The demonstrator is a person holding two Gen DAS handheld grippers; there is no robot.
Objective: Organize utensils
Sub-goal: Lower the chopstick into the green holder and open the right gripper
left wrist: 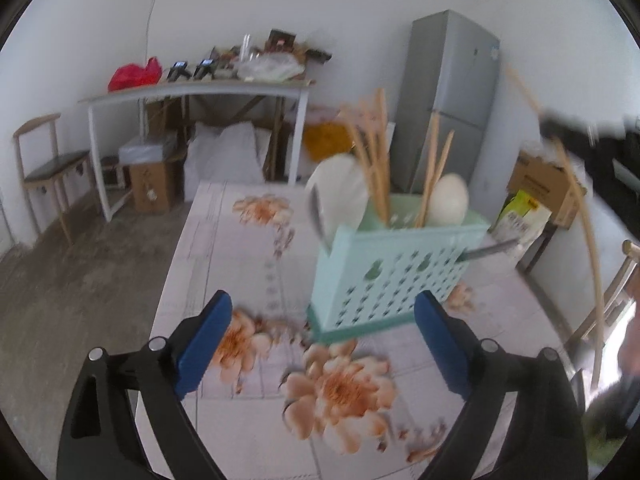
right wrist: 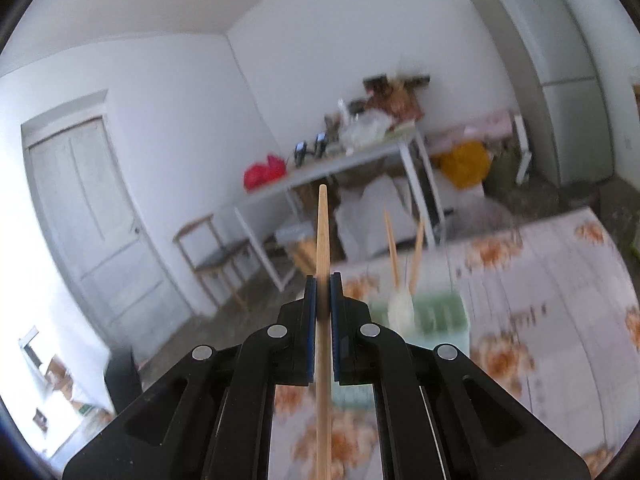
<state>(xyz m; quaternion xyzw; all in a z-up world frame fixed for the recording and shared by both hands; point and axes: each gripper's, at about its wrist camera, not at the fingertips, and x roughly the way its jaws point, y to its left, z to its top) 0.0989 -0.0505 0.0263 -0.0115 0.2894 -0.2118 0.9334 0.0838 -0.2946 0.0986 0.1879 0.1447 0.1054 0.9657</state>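
— What do we have in our right gripper (right wrist: 322,280)?

— A single wooden chopstick (right wrist: 322,240), pinched tight between the blue pads, its tip pointing up past the jaws toward the far wall.

— And our left gripper (left wrist: 322,312)?

— Spread wide with nothing between the fingers, hovering over the flowered tablecloth (left wrist: 240,248) just in front of the mint-green utensil caddy (left wrist: 384,276).

— What stands in the caddy?

— More chopsticks (left wrist: 374,160) upright, two white spoons (left wrist: 450,200) (blurred, so we can't tell which compartment) and a metal handle (left wrist: 490,250) poking out on its right.
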